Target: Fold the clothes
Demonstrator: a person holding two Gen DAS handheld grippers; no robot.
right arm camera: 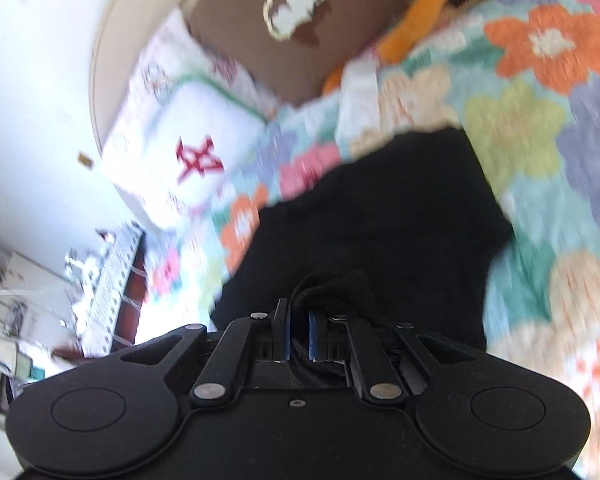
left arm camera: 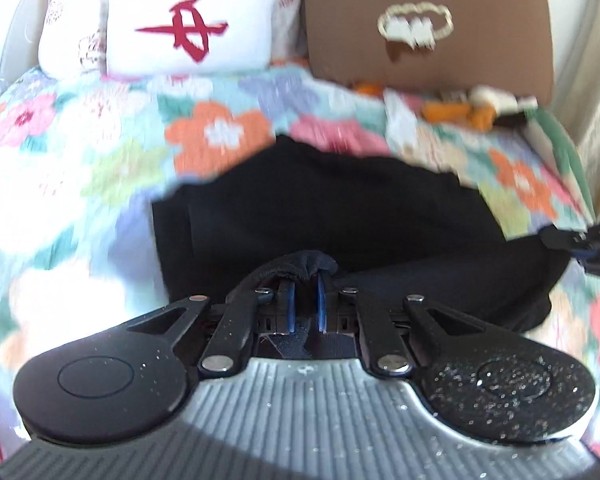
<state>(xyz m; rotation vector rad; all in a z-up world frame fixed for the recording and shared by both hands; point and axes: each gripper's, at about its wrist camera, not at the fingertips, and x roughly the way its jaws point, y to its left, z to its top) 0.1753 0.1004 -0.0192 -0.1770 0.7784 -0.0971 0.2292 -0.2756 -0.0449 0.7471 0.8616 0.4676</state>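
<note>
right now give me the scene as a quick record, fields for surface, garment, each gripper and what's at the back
surface: floral bedspread
garment: black garment, partly lying on the bedspread, near edge gathered into both grippers
left gripper: shut on a bunched fold of the garment
right gripper: shut on a bunched fold of the garment
back: white pillow with a red mark; brown pillow with a cloud design
clutter: orange and white items below the brown pillow, too blurred to name

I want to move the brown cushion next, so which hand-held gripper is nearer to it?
Probably the right hand-held gripper. The brown cushion sits at the far right of the bed, on the right gripper's side. The left hand-held gripper is farther left. Both are shut on the black garment.
</note>
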